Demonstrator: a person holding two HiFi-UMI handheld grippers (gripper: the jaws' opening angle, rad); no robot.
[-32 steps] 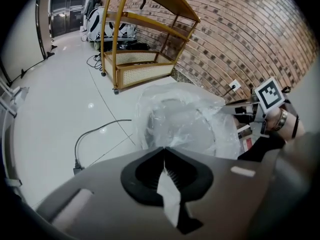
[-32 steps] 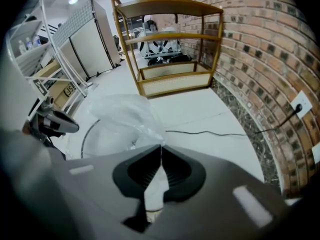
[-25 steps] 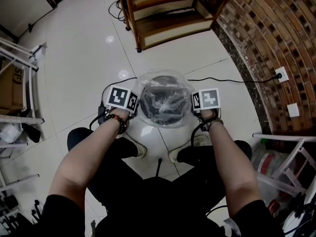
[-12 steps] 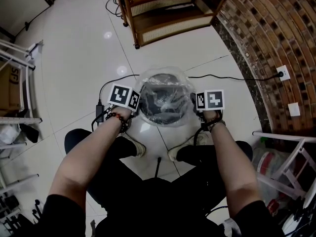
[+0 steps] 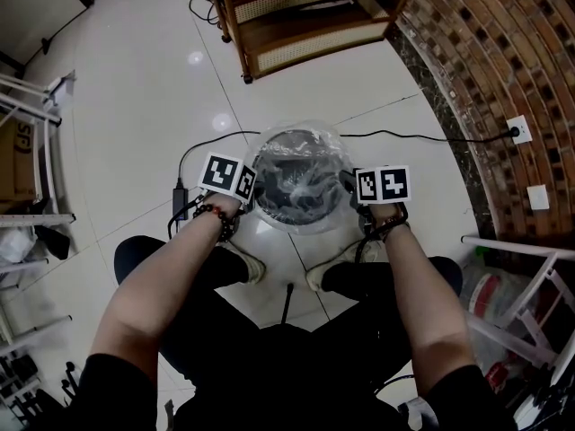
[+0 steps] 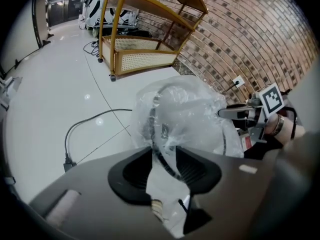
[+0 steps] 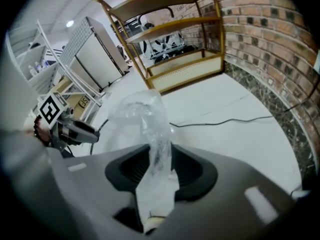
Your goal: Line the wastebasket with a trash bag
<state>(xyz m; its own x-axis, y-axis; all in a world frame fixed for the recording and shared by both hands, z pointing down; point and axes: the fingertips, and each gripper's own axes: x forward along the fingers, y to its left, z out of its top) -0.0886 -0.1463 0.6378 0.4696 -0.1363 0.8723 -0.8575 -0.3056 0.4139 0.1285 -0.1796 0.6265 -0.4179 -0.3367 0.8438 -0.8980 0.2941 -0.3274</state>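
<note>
Now my left gripper and my right gripper have jaws that have just been opening. They stand partly apart, and the clear film of the trash bag hangs loose between them, not pressed. The wastebasket stands upright on the floor before my knees, mouth up, between both grippers. Only the head view shows its dark inside. The left gripper view shows a thin dark rim between my jaws.
</note>
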